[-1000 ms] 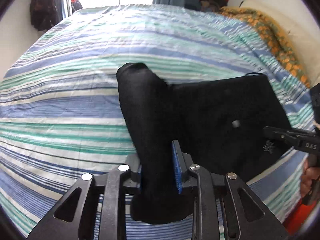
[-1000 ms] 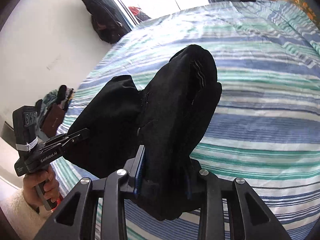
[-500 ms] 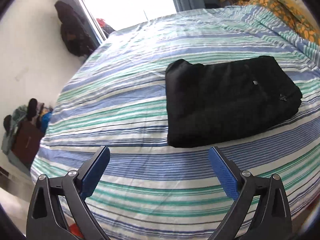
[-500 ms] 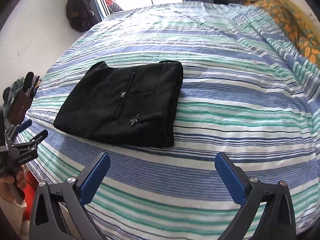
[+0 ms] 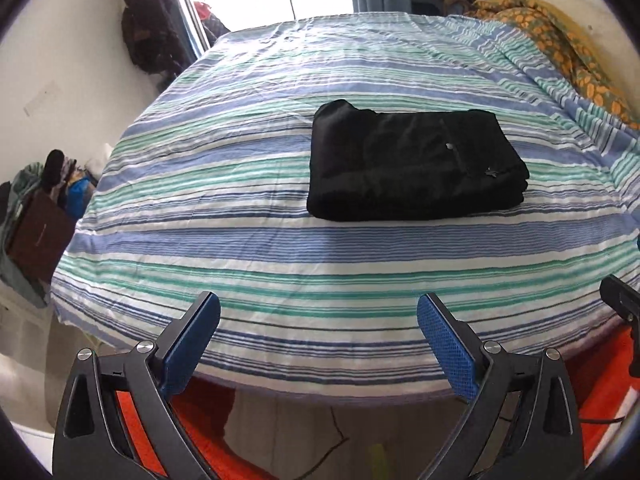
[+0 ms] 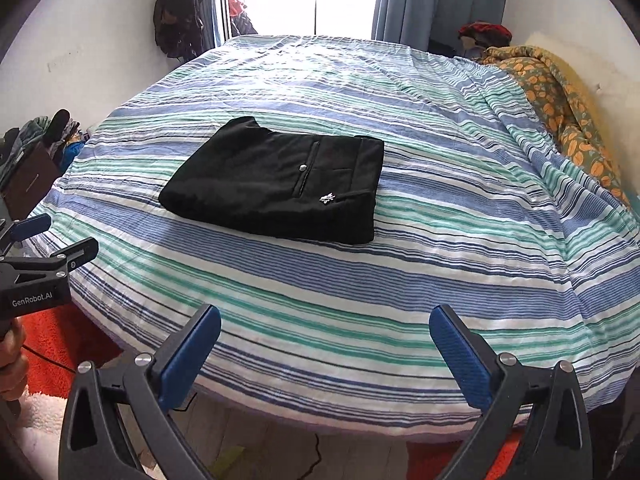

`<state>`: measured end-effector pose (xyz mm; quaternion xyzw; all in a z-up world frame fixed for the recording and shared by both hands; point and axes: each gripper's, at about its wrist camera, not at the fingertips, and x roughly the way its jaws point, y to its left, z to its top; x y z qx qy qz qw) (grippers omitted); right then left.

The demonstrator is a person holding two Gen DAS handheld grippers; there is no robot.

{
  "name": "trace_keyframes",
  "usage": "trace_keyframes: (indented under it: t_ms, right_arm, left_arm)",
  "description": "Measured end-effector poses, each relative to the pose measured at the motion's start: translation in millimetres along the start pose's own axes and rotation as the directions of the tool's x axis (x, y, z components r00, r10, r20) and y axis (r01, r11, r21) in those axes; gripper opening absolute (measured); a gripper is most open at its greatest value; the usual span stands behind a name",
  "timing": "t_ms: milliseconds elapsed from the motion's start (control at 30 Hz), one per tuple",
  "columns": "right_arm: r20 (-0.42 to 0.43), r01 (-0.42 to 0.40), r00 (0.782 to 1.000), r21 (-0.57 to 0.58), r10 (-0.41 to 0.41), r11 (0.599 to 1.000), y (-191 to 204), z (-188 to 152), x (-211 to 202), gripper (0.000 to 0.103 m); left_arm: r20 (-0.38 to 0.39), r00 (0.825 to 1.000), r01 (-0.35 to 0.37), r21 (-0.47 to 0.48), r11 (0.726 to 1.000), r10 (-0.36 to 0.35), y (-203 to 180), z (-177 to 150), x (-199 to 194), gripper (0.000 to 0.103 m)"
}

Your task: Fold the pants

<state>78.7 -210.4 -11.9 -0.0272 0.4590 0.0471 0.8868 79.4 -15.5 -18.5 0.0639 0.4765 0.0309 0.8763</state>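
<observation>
Left gripper (image 5: 318,320): blue pads (image 5: 448,346) standing wide apart, released, nothing between them. Jaws have just been opening; a second ago they were clamping a bunched fold of the black pants (image 5: 412,168). Right gripper (image 6: 320,332): same state, fingers (image 6: 186,358) spread fully, gap empty, jaws likewise just opened off the cloth.

Writing: "GenRobot.AI" is reading clearly in white on the body of the left gripper, seen in the right wrist view at 9 o'clock. No other label is legible. A small silver emblem and a silver button are showing on the pants; emblem too small to read.

Pants are lying folded into a compact rectangle on the striped bedsheet (image 5: 240,240), at about 1 o'clock from the left gripper and 11 o'clock from the right, well apart from both. Earlier they were hanging in the air from both grippers; half a second ago already lying flat.

Hidden or cut off: only the tip of the right gripper is entering the left view at 3 o'clock. The hand (image 6: 10,364) holding the left gripper is cropped at the frame edge. Dark clothing (image 6: 178,24) hanging by the window is too shadowed to identify. An orange-patterned blanket (image 6: 560,112) is bunching at 2 o'clock, partly under the sheet edge.
</observation>
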Motion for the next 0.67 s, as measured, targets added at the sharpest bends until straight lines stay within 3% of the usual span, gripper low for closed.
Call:
trace_keyframes:
  t_ms: [300,533,667]
  right_arm:
    - [-0.05,-0.019,0.999,0.015,0.019,1.0,18.3,-17.7,-25.3,0.103]
    - [-0.038,0.009,0.999,-0.018,-0.01,1.0,29.7,-21.1,-31.6,0.103]
    - [-0.019,0.008,1.0,-0.008,-0.008,1.0,27.9,-18.0,-34.7,0.103]
  left_arm:
    - [-0.016,1.0,0.026,-0.005,1.0,-0.026,2.6,-15.3,-21.8,0.099]
    - [-0.024,0.998,0.052,-0.012,0.999,-0.052,1.5,-14.9,-22.9,0.099]
    - [-0.003,1.0,0.028,-0.003,1.0,-0.029,0.1,-16.3,-24.1,0.099]
